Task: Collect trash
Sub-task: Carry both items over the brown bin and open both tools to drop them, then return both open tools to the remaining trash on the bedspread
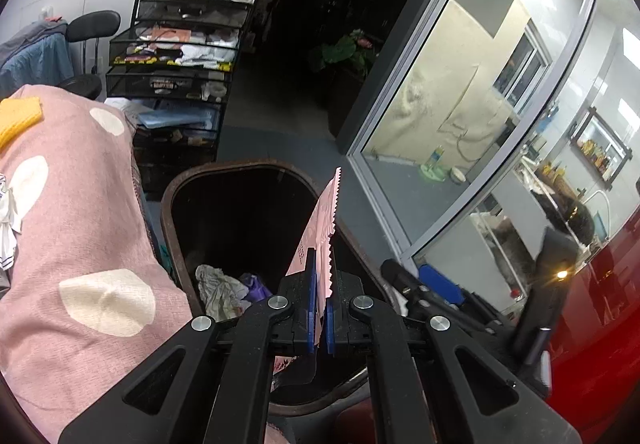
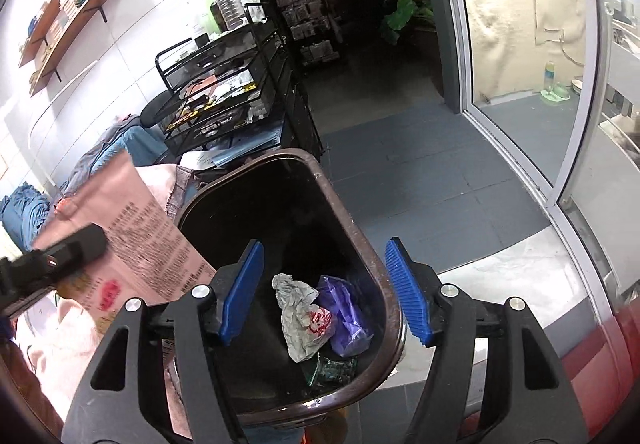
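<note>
- Left wrist view: the left gripper is clamped shut on a pink wrapper with a serrated edge, which stands up between the blue pads over the near rim of the brown bin.
- Right wrist view: the right gripper stands with its jaws apart and nothing between them, hovering above the bin's mouth; the wrapper's printed face shows at the left, just beside the bin's rim.
- At the bin's bottom lie 3 pieces of trash: a crumpled white paper, a purple bag and a scrap of green packaging.
- To do this step well, I judge the left hand should carry the wrapper further over the bin's opening before letting go, since much of the wrapper seems to hang over the rim and the pink spotted cloth beside it.
- A light, flat wrapper may cling to a pad or flutter sideways; releasing low inside the bin, with the sheet pointing down, should prevent that.
</note>
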